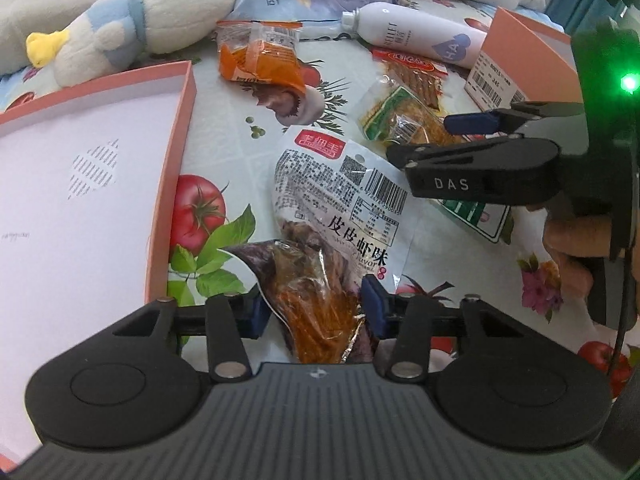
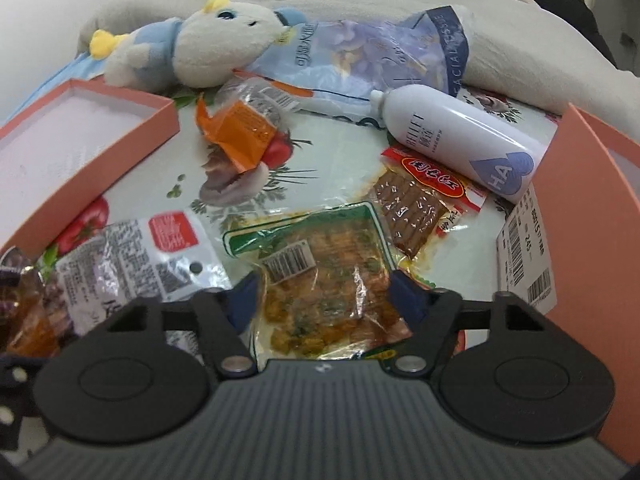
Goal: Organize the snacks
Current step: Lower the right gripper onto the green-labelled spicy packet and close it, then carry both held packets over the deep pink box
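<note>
Pink box lid (image 1: 100, 184) walls the left edge; bare tablecloth (image 1: 224, 128) is left beside it. Left gripper (image 1: 316, 314) is spread around the purple snack pack (image 1: 320, 280), contact unclear. Right gripper (image 2: 320, 300) is spread around the green-edged pack (image 2: 320, 264); bottle (image 2: 460, 136) and pink box (image 2: 580, 240) crowd the right

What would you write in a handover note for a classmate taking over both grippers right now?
Left gripper: jaws straddle the lower end of the purple-and-white shrimp-flavour snack packet; whether they grip is unclear.
Right gripper: jaws on either side of the green-edged snack pack, grip also unclear.
On the tablecloth: orange snack packet and red-labelled brown stick snack, beside a white bottle.
Pink box tray on the left holds no snacks; a second pink box stands on the right.
Done: nothing boxed yet. Left: all four snacks.
</note>
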